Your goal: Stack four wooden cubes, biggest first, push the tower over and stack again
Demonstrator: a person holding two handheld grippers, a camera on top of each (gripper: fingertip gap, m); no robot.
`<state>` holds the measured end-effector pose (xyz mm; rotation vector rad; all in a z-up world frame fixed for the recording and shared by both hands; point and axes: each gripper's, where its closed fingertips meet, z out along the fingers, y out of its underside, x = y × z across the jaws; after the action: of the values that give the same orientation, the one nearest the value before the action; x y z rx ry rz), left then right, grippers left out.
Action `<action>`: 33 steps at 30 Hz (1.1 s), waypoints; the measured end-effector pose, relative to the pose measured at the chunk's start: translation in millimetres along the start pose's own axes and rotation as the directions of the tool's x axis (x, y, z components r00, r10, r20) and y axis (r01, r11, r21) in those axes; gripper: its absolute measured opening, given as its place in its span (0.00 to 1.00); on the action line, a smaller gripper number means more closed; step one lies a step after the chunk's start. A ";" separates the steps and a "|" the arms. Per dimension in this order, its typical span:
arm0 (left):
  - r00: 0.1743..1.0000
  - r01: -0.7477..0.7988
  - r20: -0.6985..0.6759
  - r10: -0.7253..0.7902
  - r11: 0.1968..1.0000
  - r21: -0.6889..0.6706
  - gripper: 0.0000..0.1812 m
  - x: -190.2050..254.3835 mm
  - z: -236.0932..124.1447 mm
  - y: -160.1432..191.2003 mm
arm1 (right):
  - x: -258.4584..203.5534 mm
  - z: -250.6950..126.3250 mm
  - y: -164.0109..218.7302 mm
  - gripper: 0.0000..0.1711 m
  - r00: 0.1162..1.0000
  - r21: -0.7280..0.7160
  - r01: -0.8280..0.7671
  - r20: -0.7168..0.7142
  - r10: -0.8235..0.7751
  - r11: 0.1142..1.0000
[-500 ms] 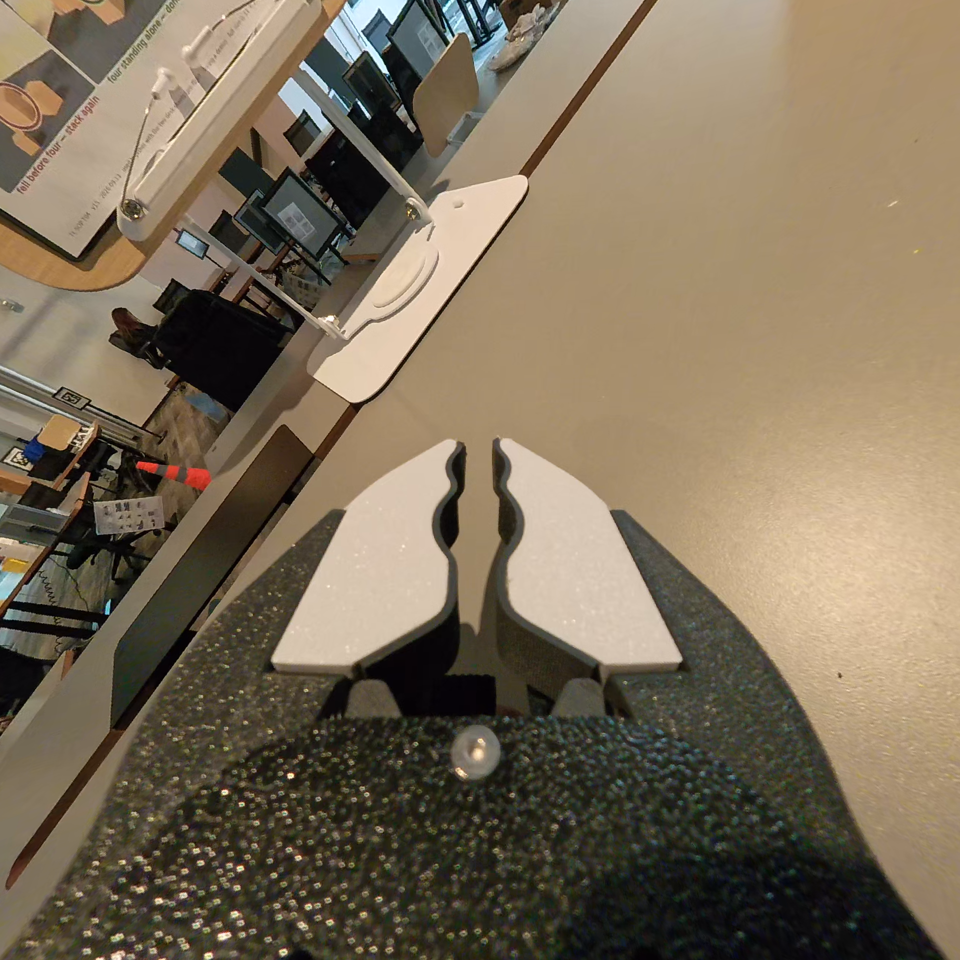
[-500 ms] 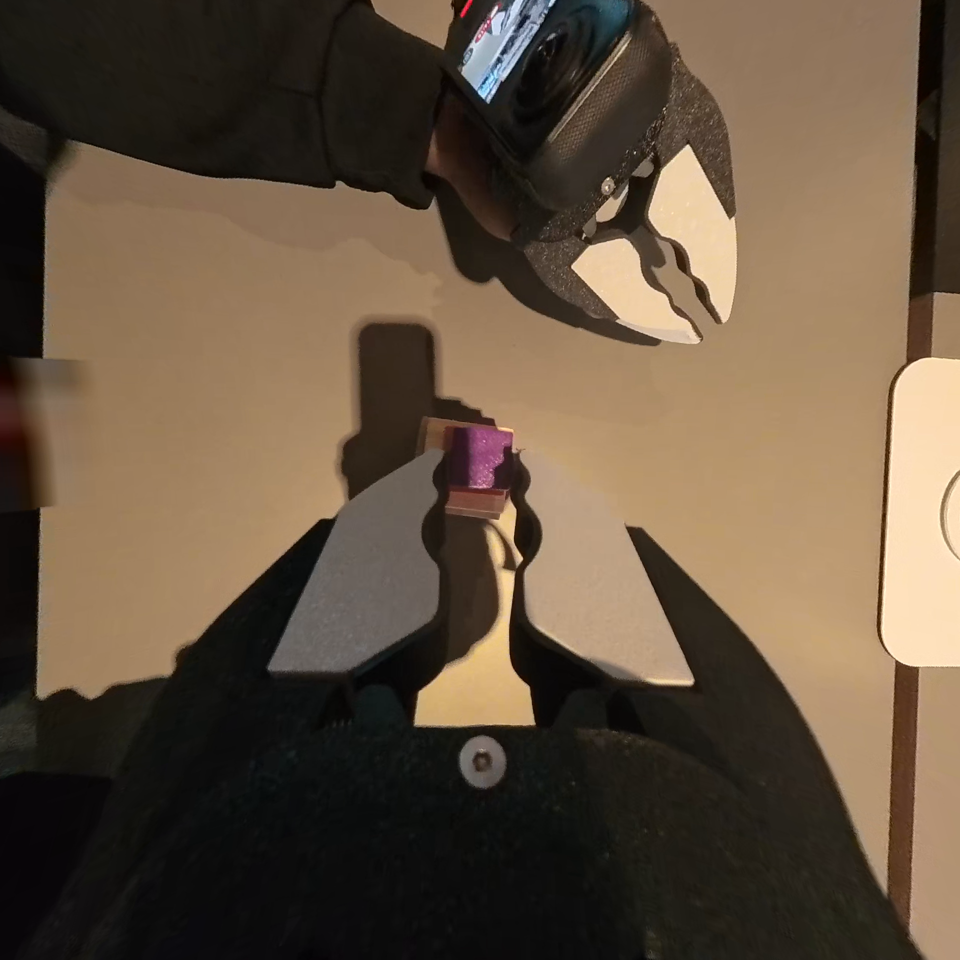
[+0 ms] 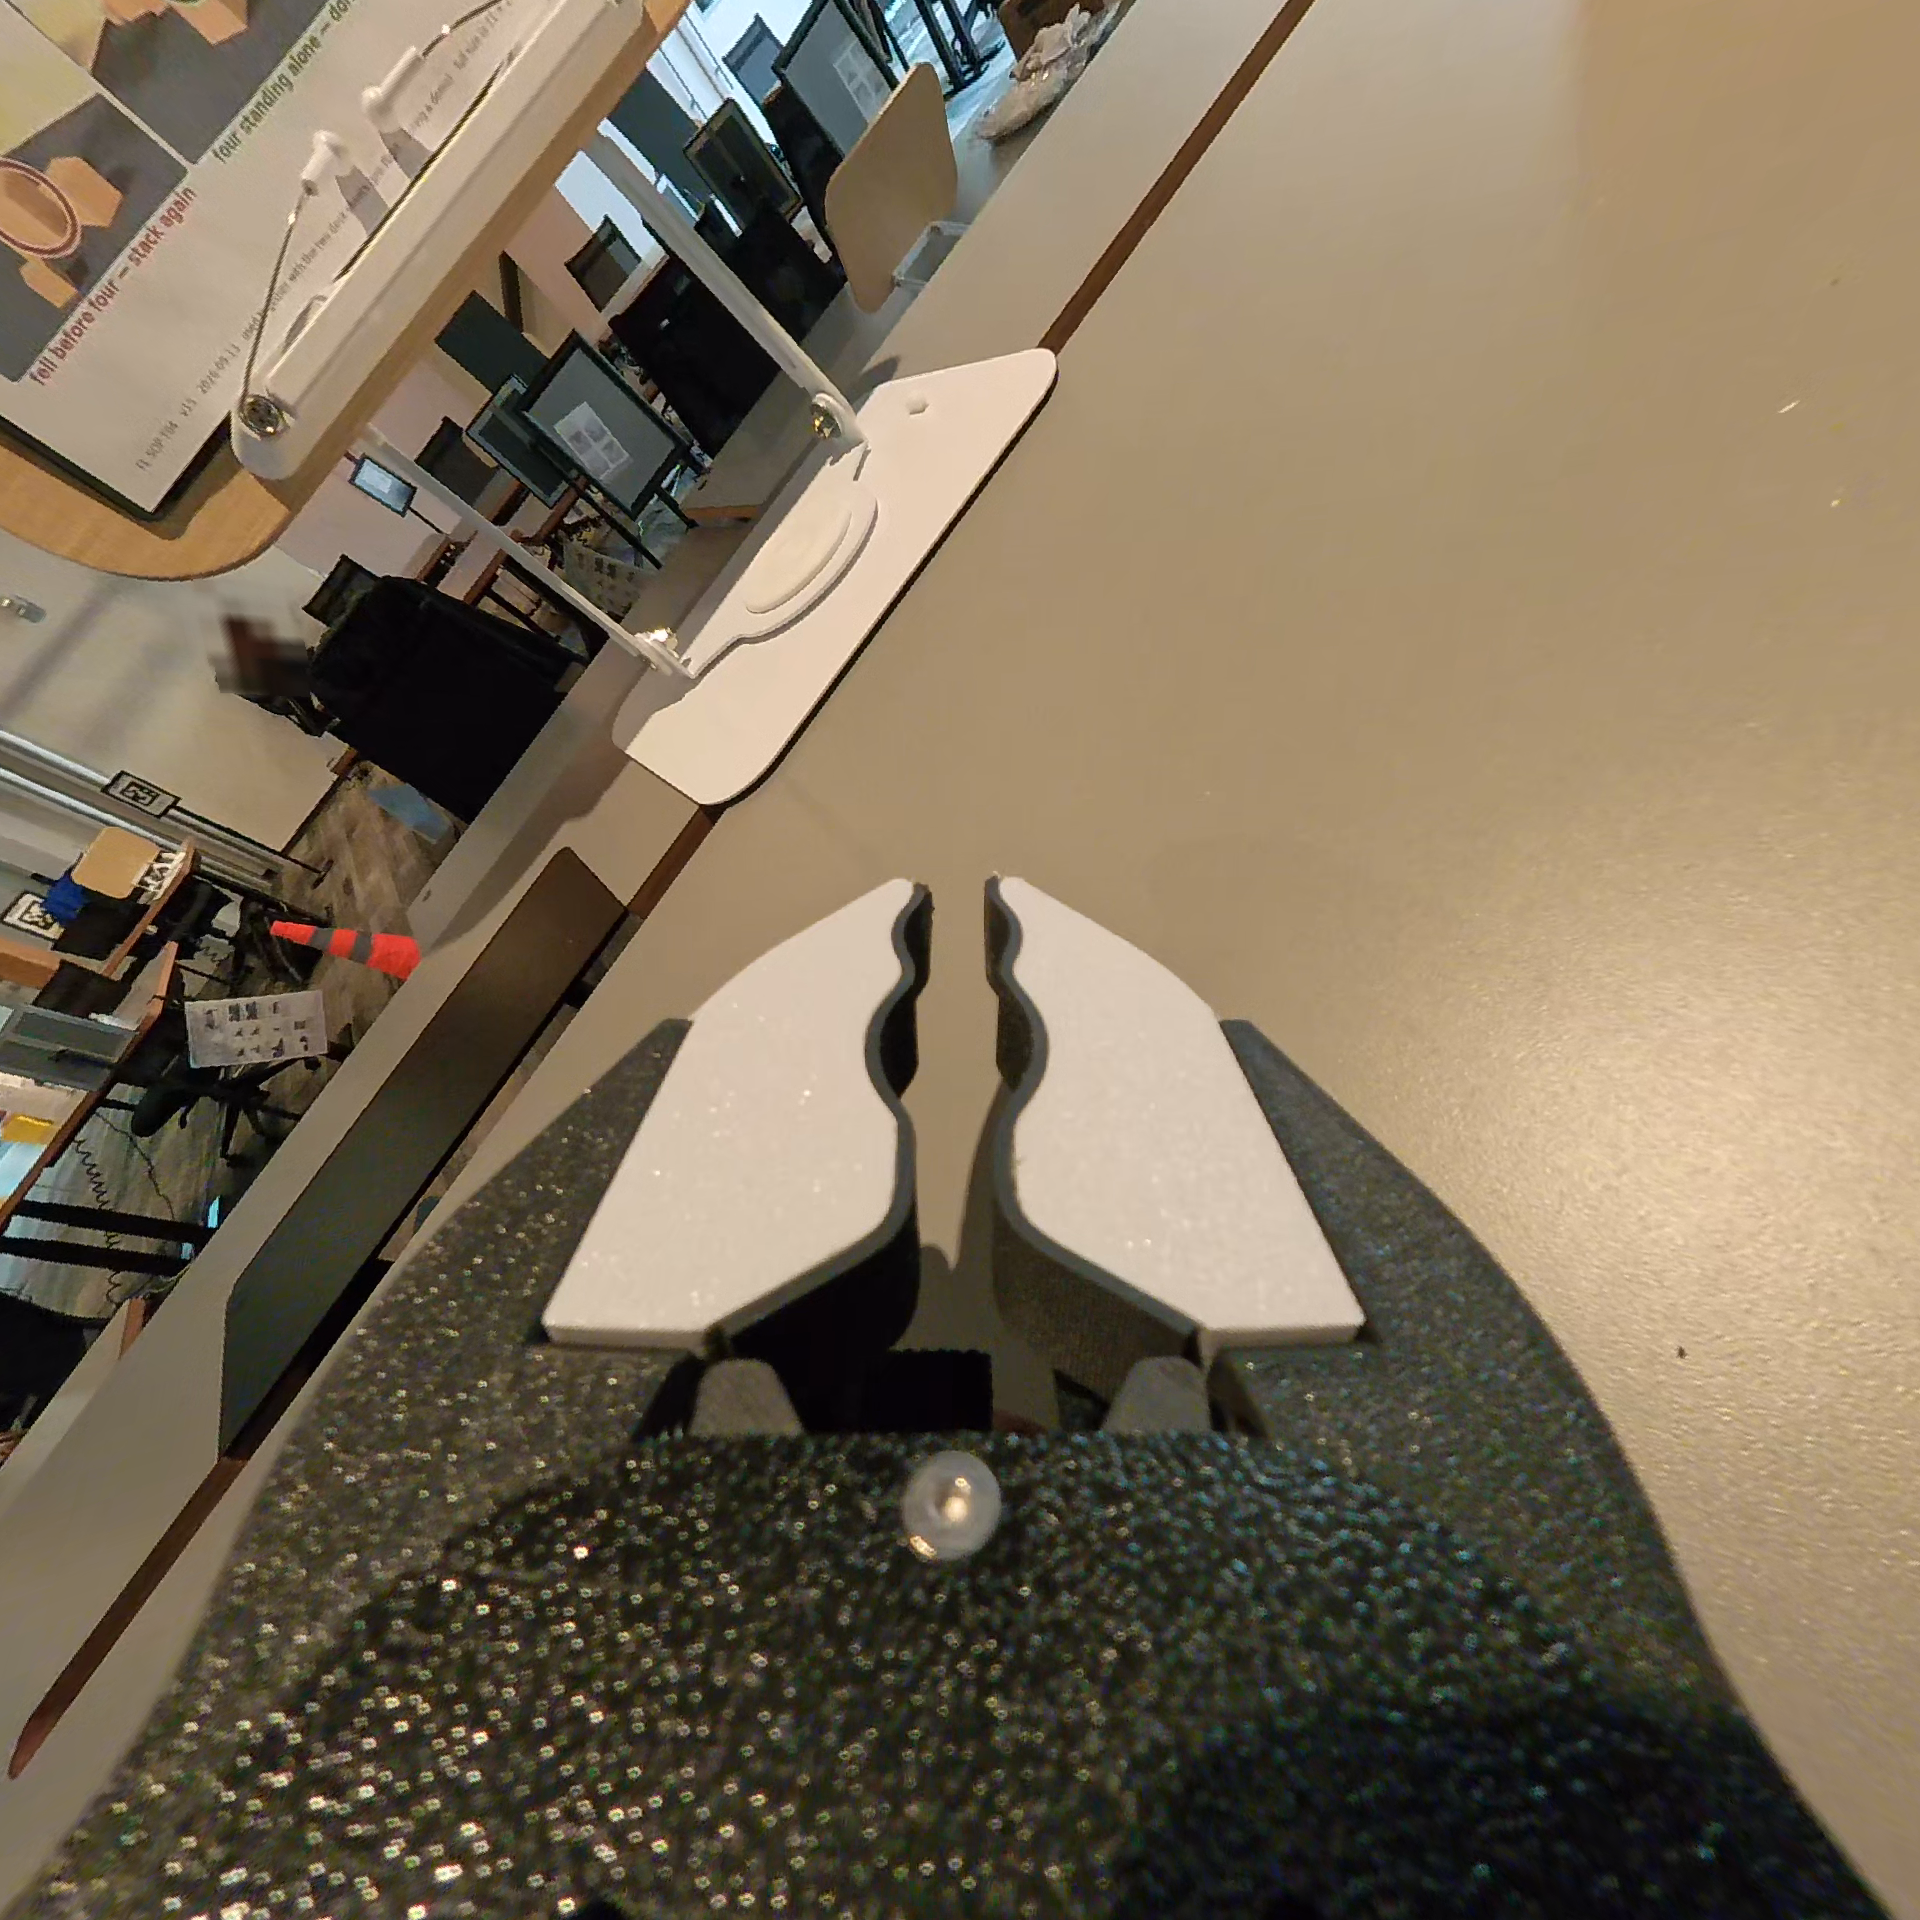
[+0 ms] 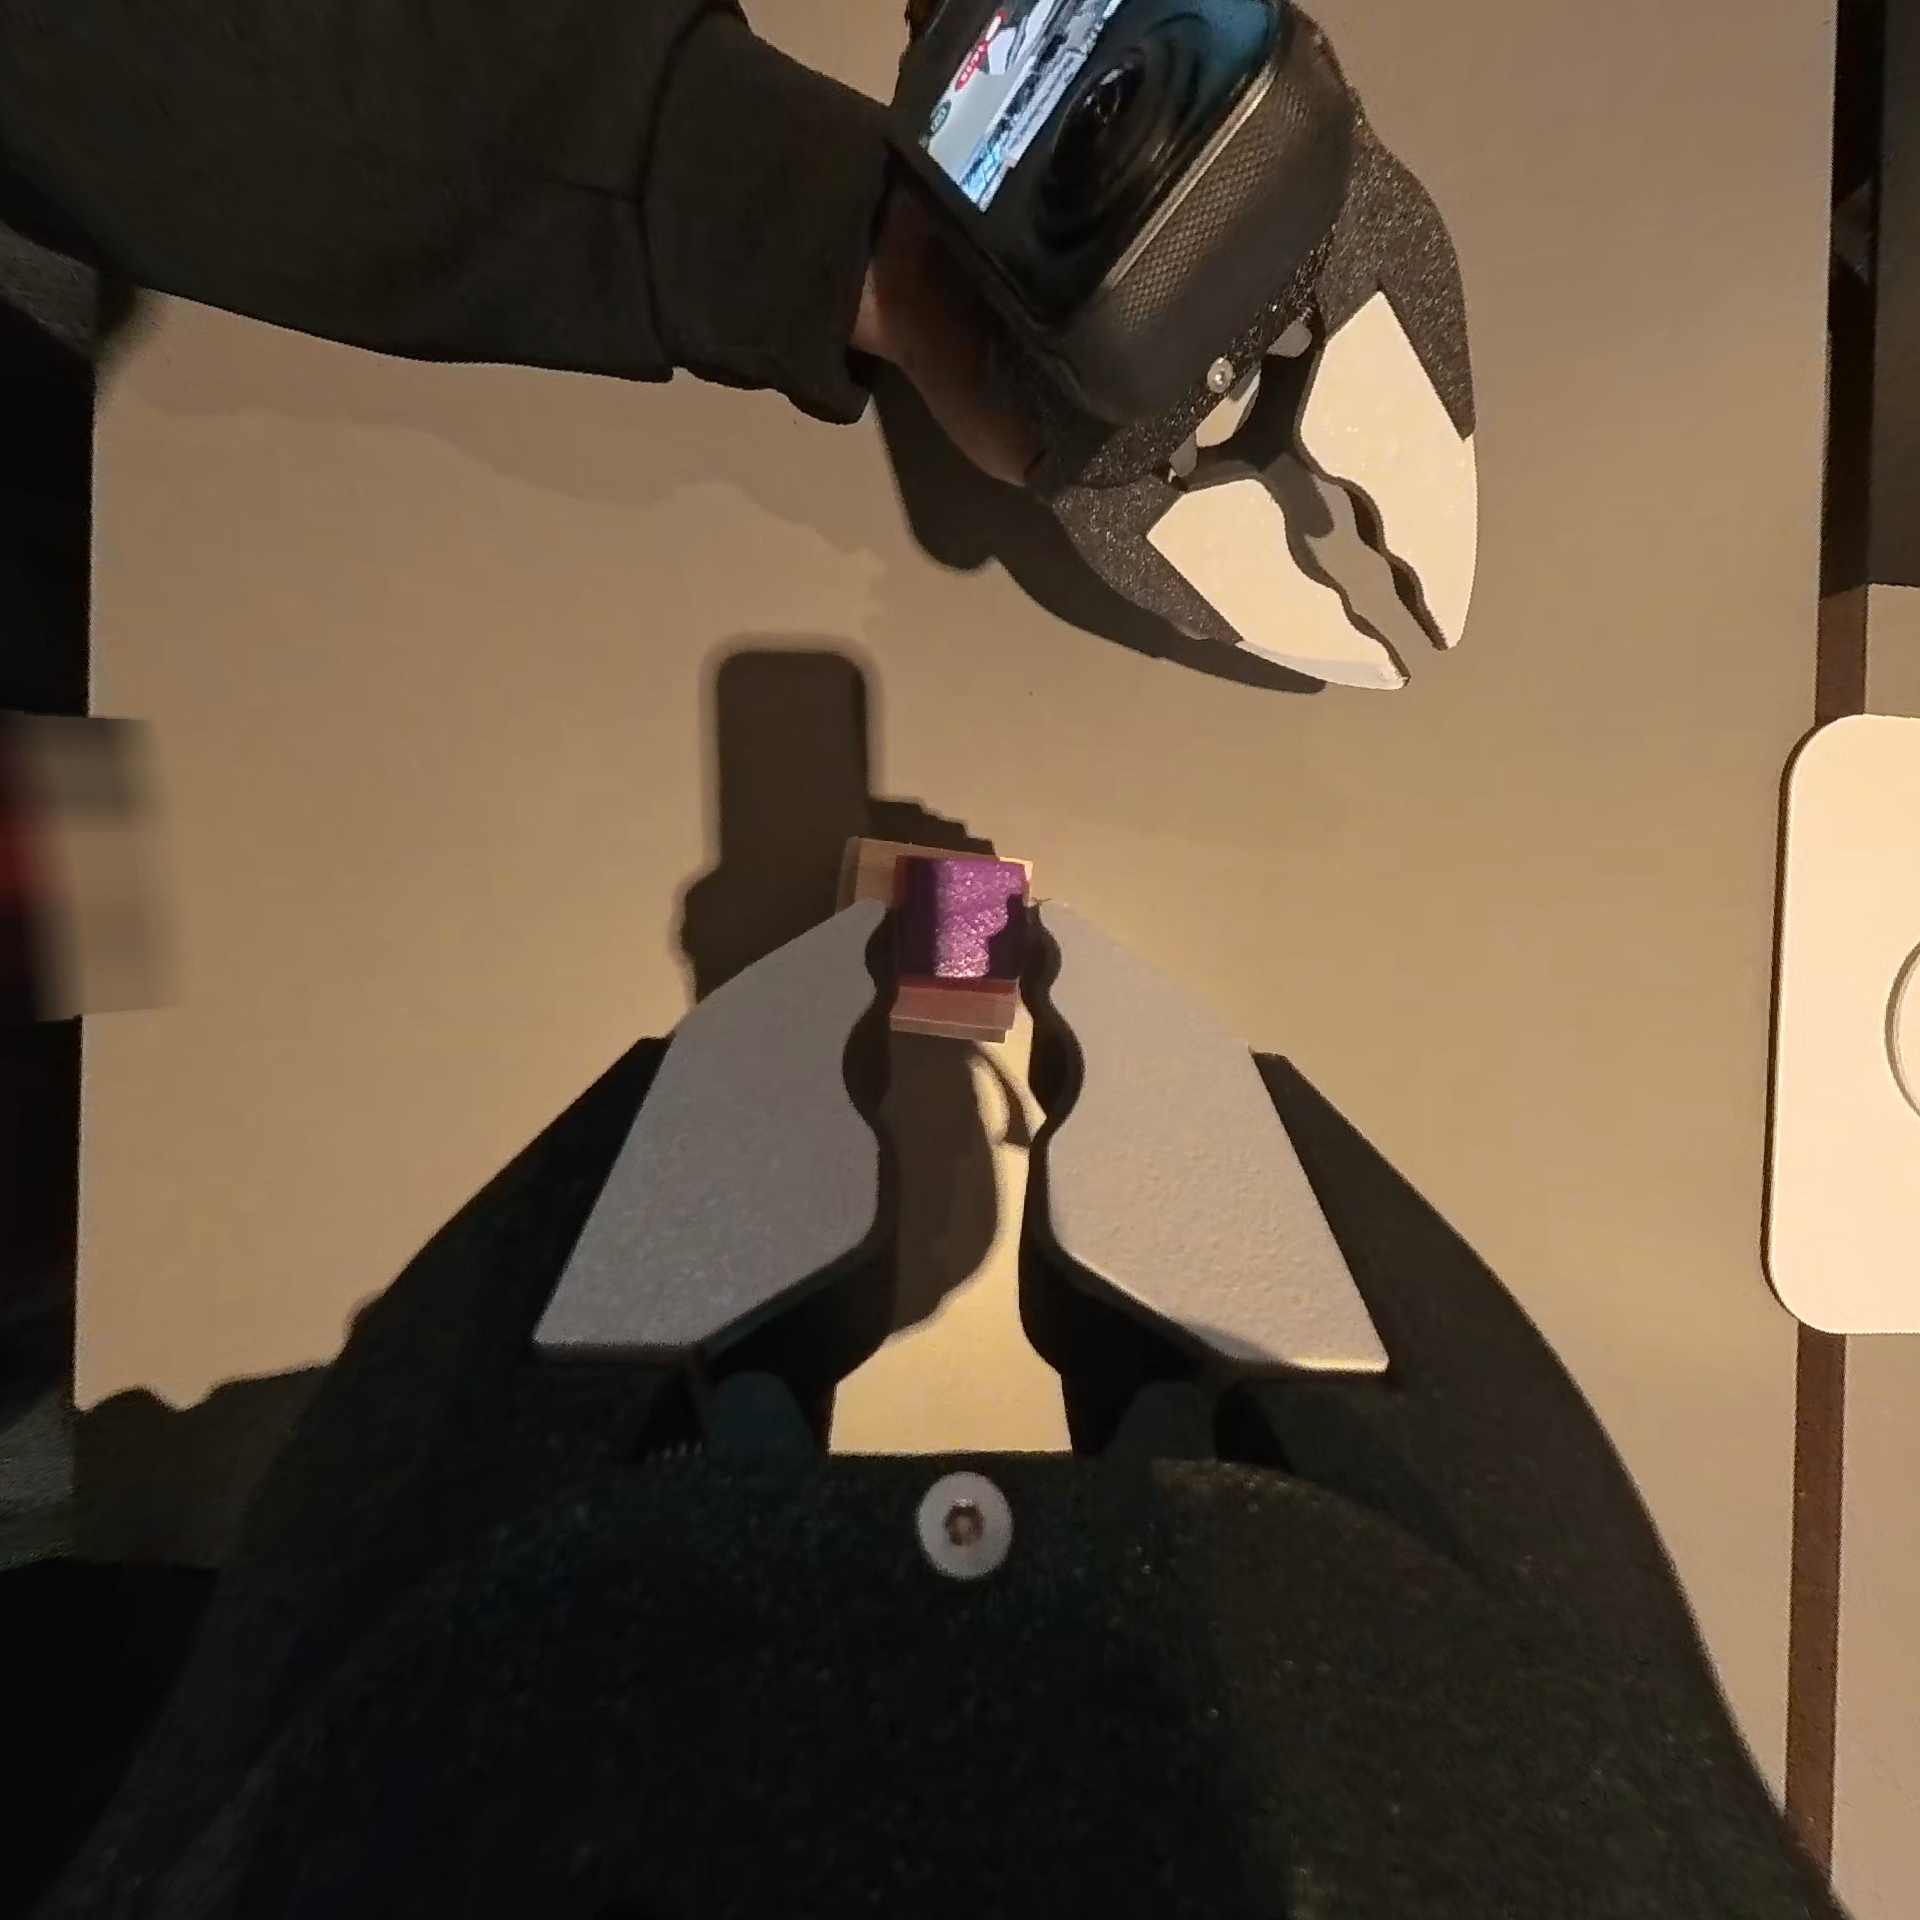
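Left wrist view: the left gripper point(image 3: 954, 904) hangs over a bare stretch of the grey table point(image 3: 1455, 623), its jaws nearly together with only a thin slit between the tips and nothing in them. Open tabletop spreads ahead and to the right. To the left runs a dark seam point(image 3: 1143, 239), and on it sits a white plate point(image 3: 831, 582) carrying a stand. Beyond the table edge lies a room with monitors and chairs. No cubes show here.

Right wrist view: looking straight down, the right gripper point(image 4: 951, 909) has its jaws closed on a purple cube point(image 4: 956, 920), one tip on each side. Below it sit wooden cubes point(image 4: 951, 1013), seen from above as edges jutting out toward the camera and at the far left corner; how many cannot be told. The stack stands mid-table, with bare surface all around it. The left gripper point(image 4: 1423, 660) is held by a hand point(image 4: 935, 343) in a dark sleeve, well apart at the upper right, tips close together. The white plate point(image 4: 1839, 1039) lies at the right edge, past the seam point(image 4: 1839, 727).
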<state>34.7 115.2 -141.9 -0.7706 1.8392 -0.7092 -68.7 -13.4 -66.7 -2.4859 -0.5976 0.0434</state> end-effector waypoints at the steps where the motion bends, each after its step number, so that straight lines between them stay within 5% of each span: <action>1: 1.000 0.001 0.000 -0.001 1.000 0.000 0.05 -0.1 0.0 0.0 | 0.1 0.0 0.1 0.13 1.000 0.001 0.001 -0.002 -0.001 1.000; 22: 1.000 0.014 -0.001 -0.014 1.000 0.011 0.05 -1.0 -1.3 -1.0 | 9.1 -34.5 22.5 0.20 0.999 0.121 -0.037 0.024 0.035 0.992; 28: 1.000 -0.013 -0.026 0.014 1.000 0.028 0.02 4.6 -3.1 -3.0 | 79.1 -15.3 51.4 0.07 0.976 0.293 -0.193 -0.043 0.214 0.937; 33: 0.994 0.024 -0.111 -0.008 0.989 0.149 0.00 17.0 -12.1 -22.8 | 131.5 12.6 55.5 0.02 0.932 0.581 -0.251 -0.069 0.355 0.774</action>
<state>22.5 89.4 -130.0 -0.6596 1.8555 -0.9057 70.1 8.6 -94.3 -1.9446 -0.0690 0.1083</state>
